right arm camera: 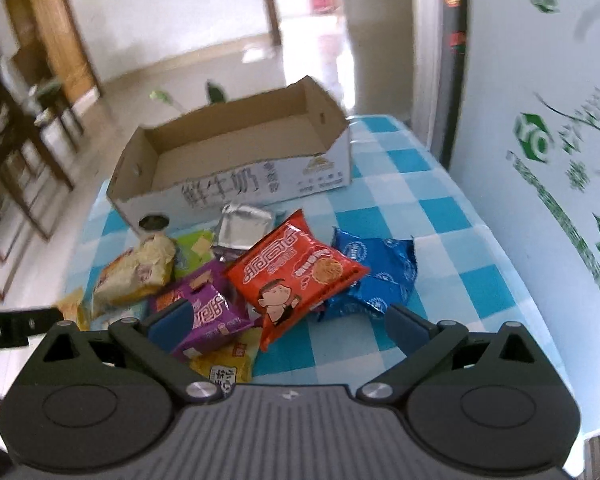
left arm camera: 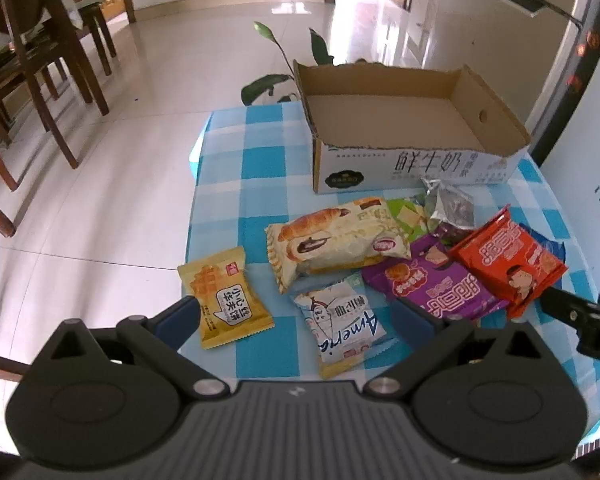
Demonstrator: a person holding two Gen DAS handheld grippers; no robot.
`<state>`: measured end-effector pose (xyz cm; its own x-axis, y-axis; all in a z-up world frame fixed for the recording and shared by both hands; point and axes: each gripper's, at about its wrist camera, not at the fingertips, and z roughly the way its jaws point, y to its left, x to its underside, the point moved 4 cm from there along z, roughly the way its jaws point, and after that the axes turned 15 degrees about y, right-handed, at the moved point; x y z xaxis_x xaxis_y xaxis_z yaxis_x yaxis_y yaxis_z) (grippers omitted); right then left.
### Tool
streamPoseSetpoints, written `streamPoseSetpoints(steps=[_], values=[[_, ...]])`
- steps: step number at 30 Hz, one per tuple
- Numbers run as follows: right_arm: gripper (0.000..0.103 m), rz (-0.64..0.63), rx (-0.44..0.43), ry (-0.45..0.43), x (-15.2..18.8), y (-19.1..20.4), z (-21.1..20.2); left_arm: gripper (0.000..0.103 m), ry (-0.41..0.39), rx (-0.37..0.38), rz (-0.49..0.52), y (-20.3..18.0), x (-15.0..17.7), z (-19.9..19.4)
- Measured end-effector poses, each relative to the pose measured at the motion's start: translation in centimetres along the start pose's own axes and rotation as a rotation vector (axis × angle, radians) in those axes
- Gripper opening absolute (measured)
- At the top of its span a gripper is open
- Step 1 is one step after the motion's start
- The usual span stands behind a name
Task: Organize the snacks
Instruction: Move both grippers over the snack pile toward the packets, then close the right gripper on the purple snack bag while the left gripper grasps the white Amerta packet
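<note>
Several snack packs lie on a blue-checked table in front of an empty cardboard box (left arm camera: 412, 152) (right arm camera: 236, 168). My left gripper (left arm camera: 296, 316) hovers open above a yellow waffle pack (left arm camera: 226, 296) and a white pack (left arm camera: 342, 324). Behind them lie a croissant pack (left arm camera: 336, 240), a purple pack (left arm camera: 432, 284) and a red pack (left arm camera: 508, 260). My right gripper (right arm camera: 288, 318) is open, low over the red pack (right arm camera: 296, 272), with the purple pack (right arm camera: 204, 304) at its left finger and a blue pack (right arm camera: 376, 272) to the right. Nothing is held.
A silver foil pack (right arm camera: 244, 224) and a green pack (right arm camera: 194, 246) sit against the box front. The table's left edge (left arm camera: 192, 208) drops to a tiled floor with wooden chairs (left arm camera: 44, 64). A white appliance (right arm camera: 540, 140) stands to the right, a plant (left arm camera: 276, 76) behind the box.
</note>
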<state>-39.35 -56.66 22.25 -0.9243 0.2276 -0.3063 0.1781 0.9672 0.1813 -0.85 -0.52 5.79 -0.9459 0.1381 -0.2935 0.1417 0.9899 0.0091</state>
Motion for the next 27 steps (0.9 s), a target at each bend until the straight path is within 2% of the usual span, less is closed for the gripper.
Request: streamPoseSetpoints(steps=[3,5,9,12,20,24,27], values=[[0.103,0.003,0.016,0.073,-0.3,-0.2,1.8,0.101,0.038,0.014,0.003,-0.1,-0.1,1.2],[0.101,0.018,-0.008,0.090,0.1,-0.5,2.6,0.101,0.060,0.032,-0.012,0.0,0.2,2.5],[0.098,0.076,-0.071,0.054,0.1,-1.6,2.2,0.101,0.100,0.118,-0.104,1.1,0.5,4.1],[0.097,0.060,-0.063,0.010,-0.1,-1.6,1.5,0.101,0.070,0.084,-0.099,1.3,0.1,4.2],[0.085,-0.043,-0.146,-0.024,-1.3,1.7,1.5,0.101,0.102,0.120,-0.100,-0.1,0.0,7.0],[0.083,-0.112,-0.202,-0.020,-2.0,3.9,2.0,0.101,0.095,0.135,-0.125,-0.3,-0.1,8.4],[0.078,-0.144,-0.207,0.004,-2.5,5.4,3.2,0.101,0.086,0.147,-0.134,-0.3,0.0,9.2]])
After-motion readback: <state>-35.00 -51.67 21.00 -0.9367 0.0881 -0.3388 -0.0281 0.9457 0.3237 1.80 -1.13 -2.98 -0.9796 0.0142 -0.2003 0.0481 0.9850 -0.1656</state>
